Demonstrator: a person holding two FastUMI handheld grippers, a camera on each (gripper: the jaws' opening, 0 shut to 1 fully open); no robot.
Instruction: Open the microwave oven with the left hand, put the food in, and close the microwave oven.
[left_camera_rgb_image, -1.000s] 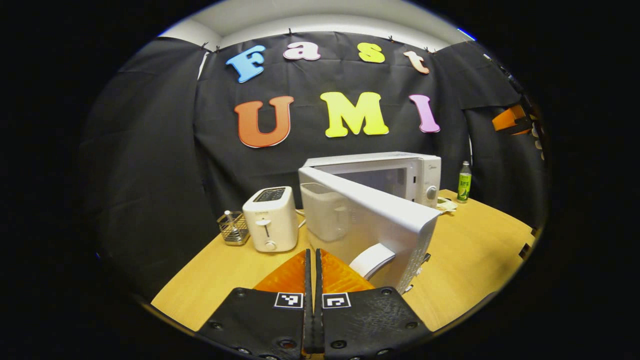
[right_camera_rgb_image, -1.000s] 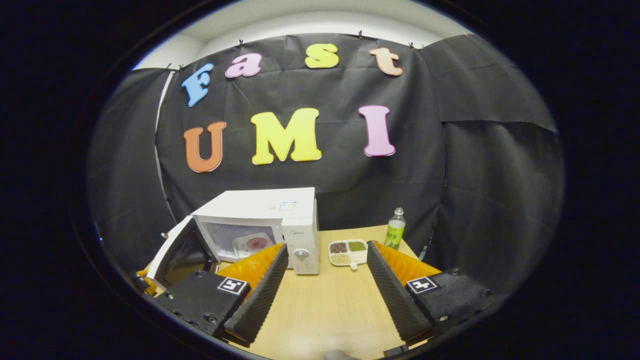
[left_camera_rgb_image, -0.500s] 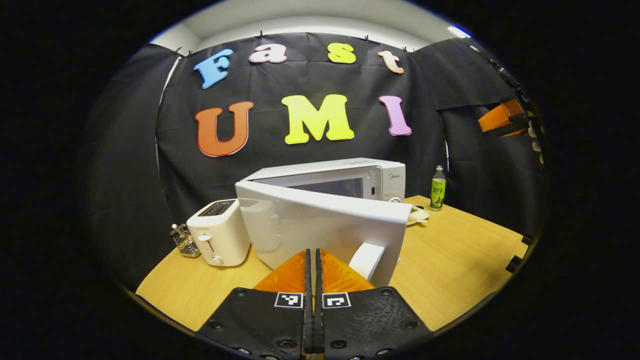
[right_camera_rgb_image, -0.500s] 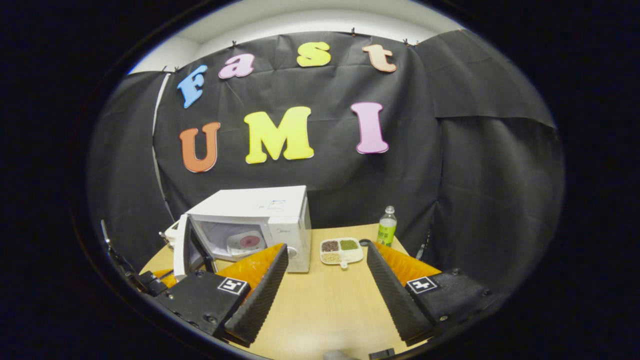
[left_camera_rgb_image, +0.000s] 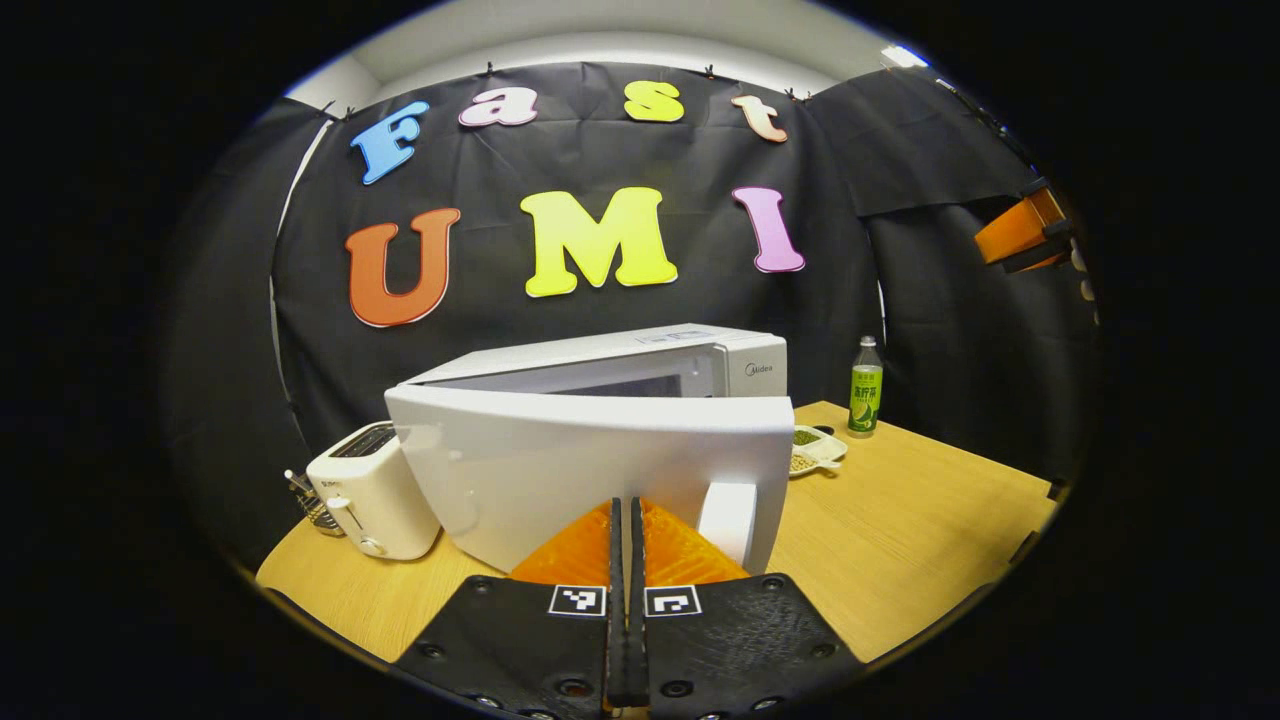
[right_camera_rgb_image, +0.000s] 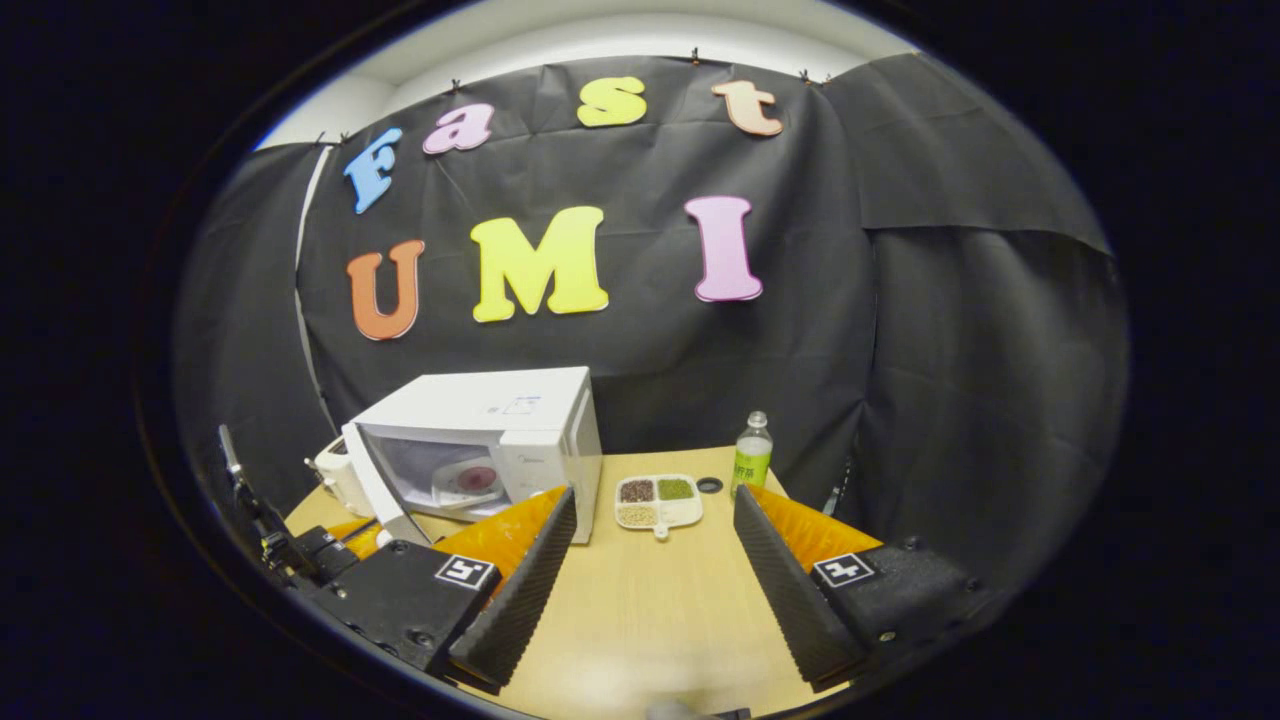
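Left tool pressed narrow, fingers flat together with nothing between them, tips right at the outer face of the door, just left of the handle; contact with the door cannot be told. Door partly open, hinged at its left, swung out toward the camera and standing at an angle across the front of the microwave. Left of the door, on the bench, a white toaster, and behind it a wire holder. Past the door's right edge, a sectioned food tray on the bench, then a green bottle near the back wall.

Right tool spread wide, empty, held above the bench in the right gripper view. Between its fingers and beyond them, the food tray lying on the bench just right of the microwave, apart from both fingers. In the microwave's cavity, a plate with a red centre. Door angled out at the left side. Small dark ring on the bench beside the tray, bottle behind it. At the far left edge, the left tool low by the door.
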